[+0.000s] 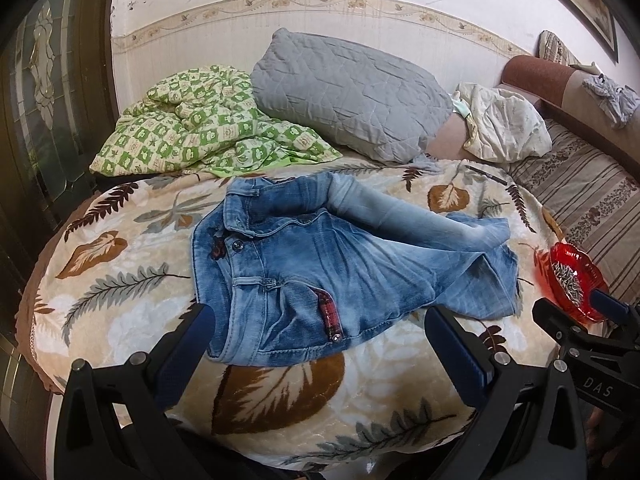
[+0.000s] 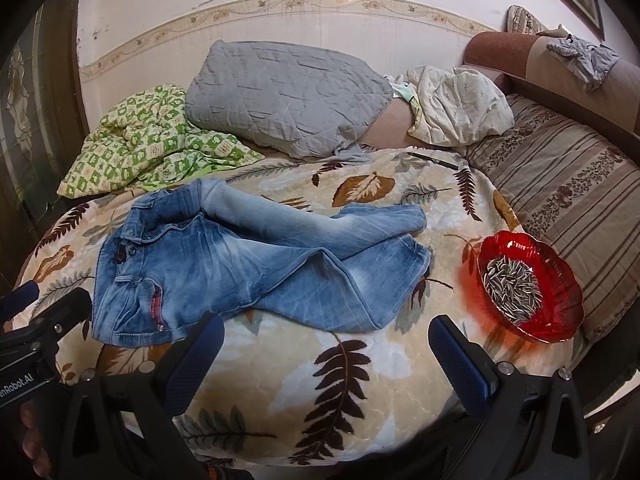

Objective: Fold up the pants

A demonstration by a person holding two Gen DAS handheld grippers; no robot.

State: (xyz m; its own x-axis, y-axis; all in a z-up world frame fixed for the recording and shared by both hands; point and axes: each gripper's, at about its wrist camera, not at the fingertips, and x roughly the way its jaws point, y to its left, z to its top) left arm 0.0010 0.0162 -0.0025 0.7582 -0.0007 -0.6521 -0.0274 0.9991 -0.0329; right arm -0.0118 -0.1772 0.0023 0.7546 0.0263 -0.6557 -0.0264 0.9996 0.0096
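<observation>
Jeans [image 1: 320, 256] lie rumpled on the bed's leaf-print blanket [image 1: 132, 264], legs crossed, no fold made yet. Left tongs [image 1: 320, 344] and right tongs [image 2: 326, 354] hover near them, both spread apart, holding nothing.

"DAS" in white on the right gripper [image 1: 580, 316] body, "enRobot.AI", cut off, on the left gripper [image 2: 44, 300] body

Bed, carrying a leaf-print blanket [image 2: 280, 360]. Lying directly on the blanket: crumpled blue jeans [image 2: 240, 264], waistband facing left; a red glass dish [image 2: 560, 280] holding sunflower seeds, sitting well right of the jeans; a dark pen [image 2: 434, 160] near the far edge. A grey quilted pillow [image 2: 280, 96] and green checked bedding [image 2: 152, 148] are resting behind.
</observation>
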